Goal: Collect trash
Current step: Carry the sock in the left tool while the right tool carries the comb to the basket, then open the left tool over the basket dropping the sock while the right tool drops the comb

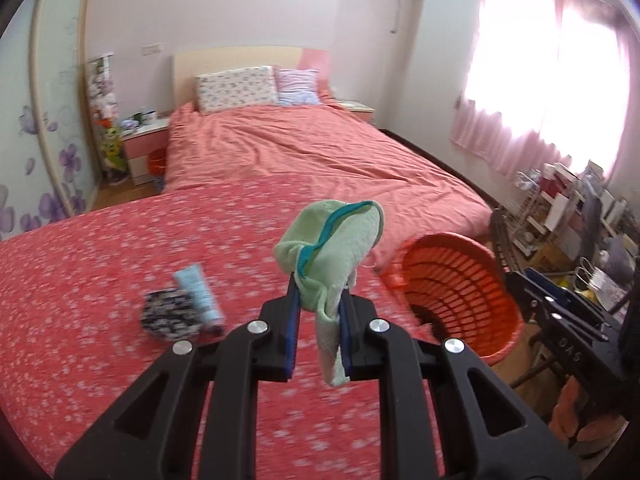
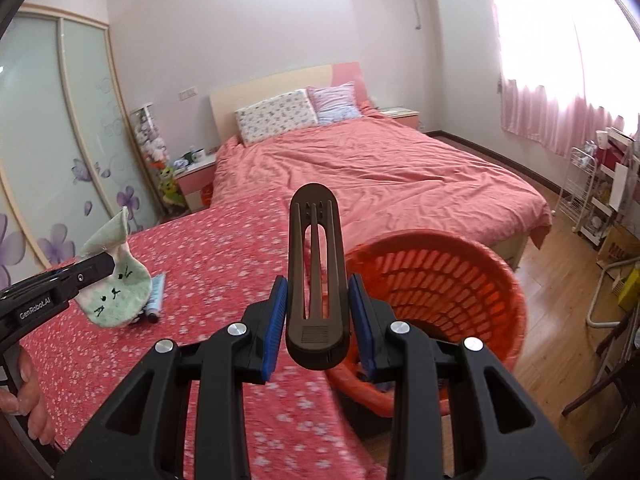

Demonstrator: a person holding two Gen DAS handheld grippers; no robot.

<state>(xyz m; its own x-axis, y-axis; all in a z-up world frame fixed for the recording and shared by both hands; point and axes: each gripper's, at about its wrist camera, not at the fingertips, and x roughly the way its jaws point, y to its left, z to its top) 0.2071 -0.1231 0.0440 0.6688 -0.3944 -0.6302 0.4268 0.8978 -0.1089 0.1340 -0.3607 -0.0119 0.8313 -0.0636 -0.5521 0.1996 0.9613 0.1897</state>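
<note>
While the left wrist view looks across a red flowered surface toward a bed, its lines read:
Left tongs [image 1: 318, 308]: clenched on a pale green cloth [image 1: 336, 248], lower centre of the frame.
Green cloth: bunched between the blue pads, teal edging at its top, one end hanging below.
Orange basket [image 1: 456, 292]: right of centre, tilted, its mouth facing the camera.
Tube [image 1: 200, 292]: pale blue, lying on the red flowered cover [image 1: 100, 280] at left centre, touching a dark patterned pouch [image 1: 170, 314].
Right tongs [image 1: 560, 304]: at the right edge, just beside the basket.

Right wrist view:
Right tongs [image 2: 318, 320]: gripping a dark brown slotted clip [image 2: 316, 280], which stands upright at frame centre.
Orange basket [image 2: 440, 292]: right of the clip, tilted.
Left tongs [image 2: 100, 266]: at the left edge, holding the green cloth [image 2: 116, 292], whose stitched face shows.
Hand [image 2: 28, 392]: lower left corner.
Bed [image 2: 380, 168]: salmon cover, upper centre.
</note>
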